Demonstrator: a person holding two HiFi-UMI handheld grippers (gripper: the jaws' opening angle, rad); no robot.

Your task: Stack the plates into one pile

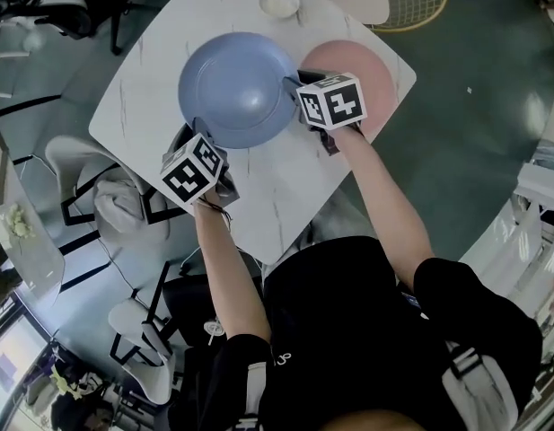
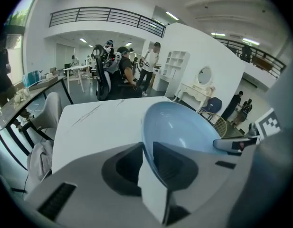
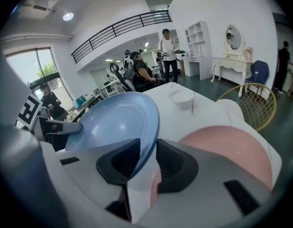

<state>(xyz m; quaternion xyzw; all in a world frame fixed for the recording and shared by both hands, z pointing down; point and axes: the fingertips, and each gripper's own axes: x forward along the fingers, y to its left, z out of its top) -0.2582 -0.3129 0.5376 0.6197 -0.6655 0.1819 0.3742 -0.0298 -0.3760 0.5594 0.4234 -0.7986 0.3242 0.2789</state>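
Nearest to the person, the left tongs (image 1: pixel 197 133) are closed narrowly on the near left rim of the round blue plate (image 1: pixel 236 88), and the right tongs (image 1: pixel 294 88) are clamped on the opposite rim. The rim is seen between both pairs of jaws in the gripper views. The blue plate is held tilted, apparently just above the white marble-patterned desk (image 1: pixel 285 196), and its right edge overlaps the flat round pink plate (image 1: pixel 377 72), which lies on the desk just beside. Further away, a small white bowl (image 1: pixel 279 4) is standing.

Only the thin rim is gripped. If one grip is loosened early or the tongs are pulled apart, the plate could slip and strike the pink plate's edge. The pink plate could also be pushed by the right tongs during lowering.
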